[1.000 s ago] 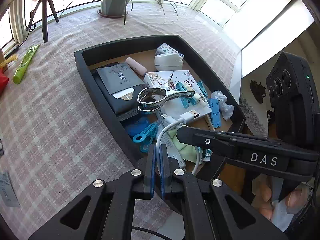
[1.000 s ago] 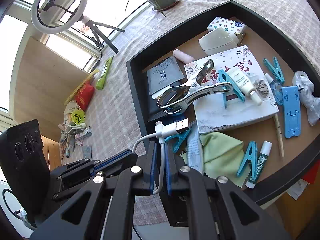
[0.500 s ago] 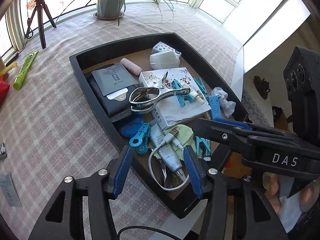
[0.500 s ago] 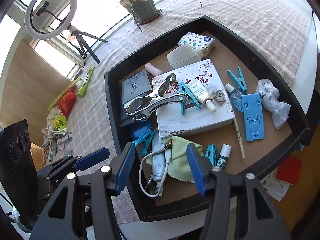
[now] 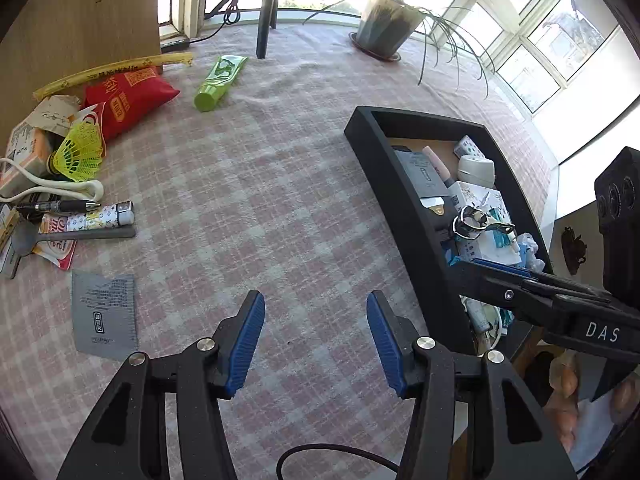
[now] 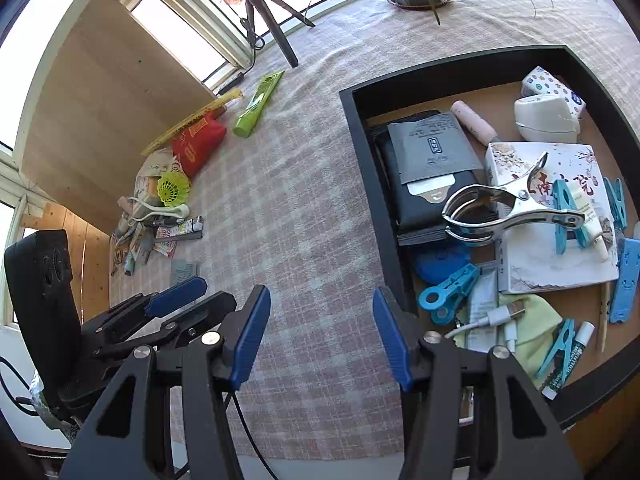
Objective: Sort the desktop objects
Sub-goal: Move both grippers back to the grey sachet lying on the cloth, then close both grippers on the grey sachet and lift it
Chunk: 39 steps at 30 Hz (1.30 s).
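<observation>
Now both claws spread, empty: left claw point(image 5: 315, 340), right claw point(image 6: 321, 334). Next: reach table clutter, pinch grey sachet point(image 5: 104, 315) flat, carry to black tray point(image 6: 362, 152).

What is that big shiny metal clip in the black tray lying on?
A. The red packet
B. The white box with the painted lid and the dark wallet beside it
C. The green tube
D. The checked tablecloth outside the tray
B: the metal clip lies inside the black tray, bridging the white box and the dark wallet.
</observation>
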Tool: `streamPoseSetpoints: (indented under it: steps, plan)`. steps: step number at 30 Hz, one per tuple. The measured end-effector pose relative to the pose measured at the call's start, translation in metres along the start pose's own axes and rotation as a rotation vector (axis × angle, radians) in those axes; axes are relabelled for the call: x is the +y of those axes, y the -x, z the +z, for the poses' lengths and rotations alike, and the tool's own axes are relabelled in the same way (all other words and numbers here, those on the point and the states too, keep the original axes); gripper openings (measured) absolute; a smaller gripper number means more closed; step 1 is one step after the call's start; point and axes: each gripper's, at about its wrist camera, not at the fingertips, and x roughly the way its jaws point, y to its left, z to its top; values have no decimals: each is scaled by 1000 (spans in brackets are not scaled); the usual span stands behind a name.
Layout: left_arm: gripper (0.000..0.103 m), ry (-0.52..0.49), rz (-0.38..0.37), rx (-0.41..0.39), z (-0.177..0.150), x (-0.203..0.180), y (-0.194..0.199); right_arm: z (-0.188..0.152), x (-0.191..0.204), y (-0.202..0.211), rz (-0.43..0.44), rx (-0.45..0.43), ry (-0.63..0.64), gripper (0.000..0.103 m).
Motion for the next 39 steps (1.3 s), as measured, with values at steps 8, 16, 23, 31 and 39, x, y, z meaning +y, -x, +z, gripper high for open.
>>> streamPoseSetpoints:
  steps: [8, 16, 23, 31, 39]
  plan:
    - [51, 129, 101, -10, -12, 90, 23, 13, 65, -51, 80, 107, 81, 53]
    - [51, 211, 148, 22, -18, 156, 19, 18, 119, -108, 173, 216, 92, 53]
    - [51, 172, 167, 46, -19, 169, 2, 18, 144, -155, 182, 285, 69, 53]
    - [51, 140, 143, 78, -18, 170, -18, 16, 157, -187, 150, 332, 57, 51]
    - [55, 103, 108, 40, -18, 162, -21, 18, 173, -196, 144, 341, 82, 49]
